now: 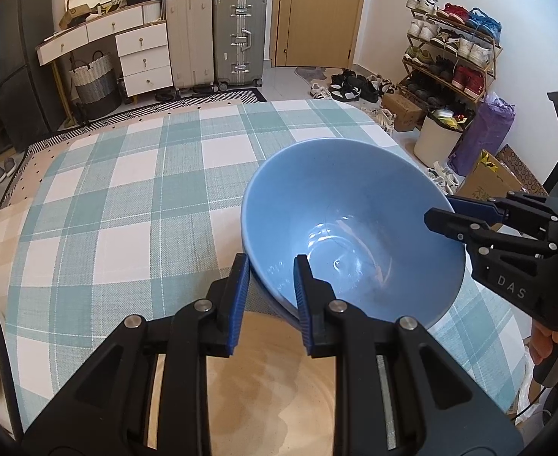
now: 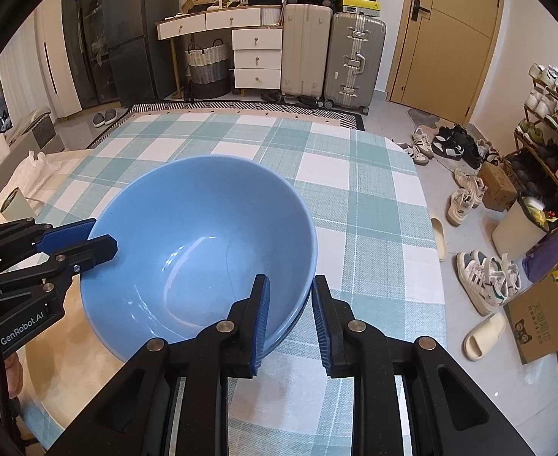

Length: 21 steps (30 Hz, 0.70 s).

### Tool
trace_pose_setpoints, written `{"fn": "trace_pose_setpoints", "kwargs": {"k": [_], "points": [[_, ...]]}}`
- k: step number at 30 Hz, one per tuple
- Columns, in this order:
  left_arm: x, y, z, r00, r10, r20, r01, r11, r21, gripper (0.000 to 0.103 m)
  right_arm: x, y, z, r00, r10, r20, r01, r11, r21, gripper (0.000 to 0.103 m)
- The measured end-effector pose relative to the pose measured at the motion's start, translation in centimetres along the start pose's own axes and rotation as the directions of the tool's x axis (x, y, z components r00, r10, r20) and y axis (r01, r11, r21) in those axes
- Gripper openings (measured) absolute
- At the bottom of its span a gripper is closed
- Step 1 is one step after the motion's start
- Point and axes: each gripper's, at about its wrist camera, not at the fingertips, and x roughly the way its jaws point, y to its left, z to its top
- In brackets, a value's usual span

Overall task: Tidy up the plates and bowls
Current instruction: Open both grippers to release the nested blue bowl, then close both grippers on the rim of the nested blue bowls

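Gripping the near rim of a blue bowl [image 1: 351, 220], the left gripper [image 1: 271, 266] has its jaws nearly closed, one blue pad outside the wall and the other inside. Opposite, the right gripper [image 2: 290, 288] pinches the rim on its own side in the same way, its jaws drawn in just as narrow, with the wall between its pads. Each tool shows in the other's camera: from the left wrist the right gripper reaches in from the right edge of view, a person's hand [image 1: 556, 342] wrapped round its handle. A second blue rim shows just under the bowl's edge at both grips, so it seems nested in another, though how many I cannot tell. Below the fingers lies a pale wooden board [image 1: 271, 372] on a teal and white checked tablecloth [image 1: 134, 190]. Beyond the cloth stand two suitcases [image 1: 218, 38], white drawers [image 1: 142, 57], a woven basket [image 1: 92, 79], a wooden door [image 1: 316, 11] and a shoe rack [image 1: 453, 49].
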Motion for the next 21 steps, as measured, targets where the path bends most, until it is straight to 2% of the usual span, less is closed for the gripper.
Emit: {"fn": "trace_pose_setpoints", "kwargs": {"k": [6,9,11,13,14,18,21], "points": [[0.3,0.3,-0.1,1.000,-0.026,-0.007,0.026,1.000,-0.014,0.022,0.0,-0.1,0.0,1.000,0.016,-0.003,-0.016,1.000,0.005,0.025],[0.5,0.8,0.1,0.999,-0.037,-0.010,0.036,0.999,-0.027,0.038,0.0,-0.3,0.1,0.999,0.033,-0.005,-0.033,0.999,0.012,0.028],[0.3,1.3,0.2,0.999,-0.045,-0.002,0.045,0.998,-0.042,0.055,0.0,-0.4,0.1,0.999,0.047,-0.003,-0.047,0.999,0.018,0.037],[0.1,2.0,0.4,0.998,-0.070,0.007,0.070,0.995,-0.066,0.066,-0.2,-0.6,0.1,0.998,0.062,0.012,-0.062,0.998,0.031,0.053],[0.1,2.3,0.5,0.997,-0.071,0.006,0.071,0.994,-0.079,0.074,-0.3,-0.7,0.2,0.998,0.067,0.017,-0.067,0.997,0.038,0.055],[0.6,3.5,1.2,0.996,-0.093,-0.009,0.091,0.987,-0.131,0.078,-0.4,-1.2,0.4,0.995,0.092,0.040,-0.094,0.993,0.069,0.077],[1.0,4.3,1.4,0.995,-0.095,-0.015,0.092,0.985,-0.149,0.080,-0.2,-1.7,0.4,0.993,0.108,0.047,-0.112,0.988,0.102,0.082]]}}
